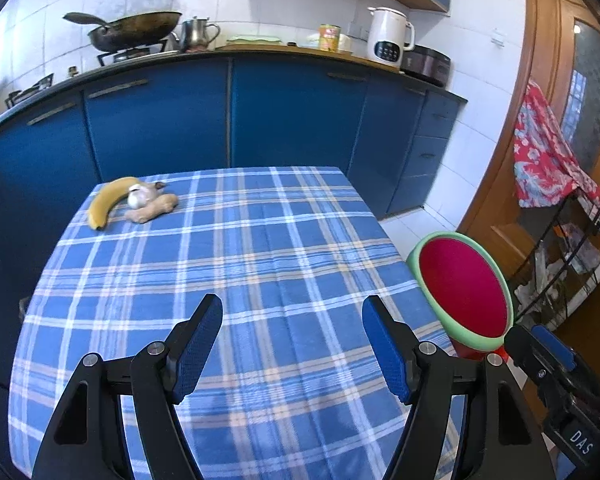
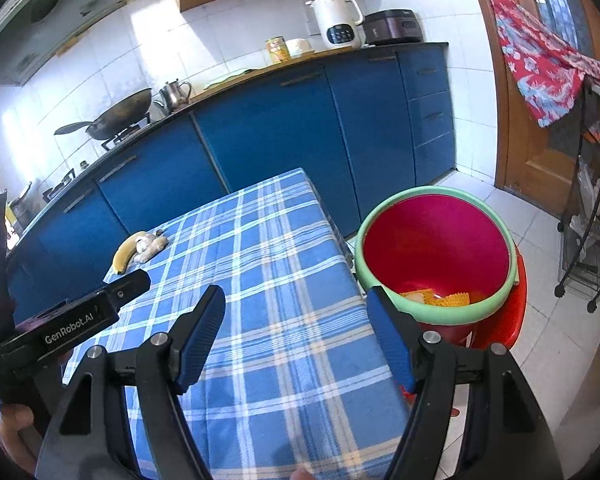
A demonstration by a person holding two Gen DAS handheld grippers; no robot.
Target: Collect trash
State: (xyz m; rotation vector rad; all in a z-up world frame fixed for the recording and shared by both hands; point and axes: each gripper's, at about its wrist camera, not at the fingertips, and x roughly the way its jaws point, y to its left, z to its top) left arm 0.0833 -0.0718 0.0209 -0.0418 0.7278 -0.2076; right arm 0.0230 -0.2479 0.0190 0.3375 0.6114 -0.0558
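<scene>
A red trash bin (image 2: 436,240) with a green rim stands on a red stool right of the table; yellow scraps (image 2: 440,299) lie in its bottom. It also shows in the left wrist view (image 1: 462,290). A banana (image 1: 109,200), a garlic bulb (image 1: 139,197) and a ginger piece (image 1: 153,209) lie together at the table's far left corner, also in the right wrist view (image 2: 125,255). My left gripper (image 1: 292,344) is open and empty above the table's near part. My right gripper (image 2: 296,336) is open and empty over the table's right edge, beside the bin.
The table has a blue plaid cloth (image 1: 240,280). Blue kitchen cabinets (image 1: 228,112) stand behind it, with a wok (image 1: 136,32), kettle (image 1: 390,38) and cooker on the counter. A wire rack (image 2: 592,220) and a red cloth (image 2: 540,60) stand at the right by a wooden door.
</scene>
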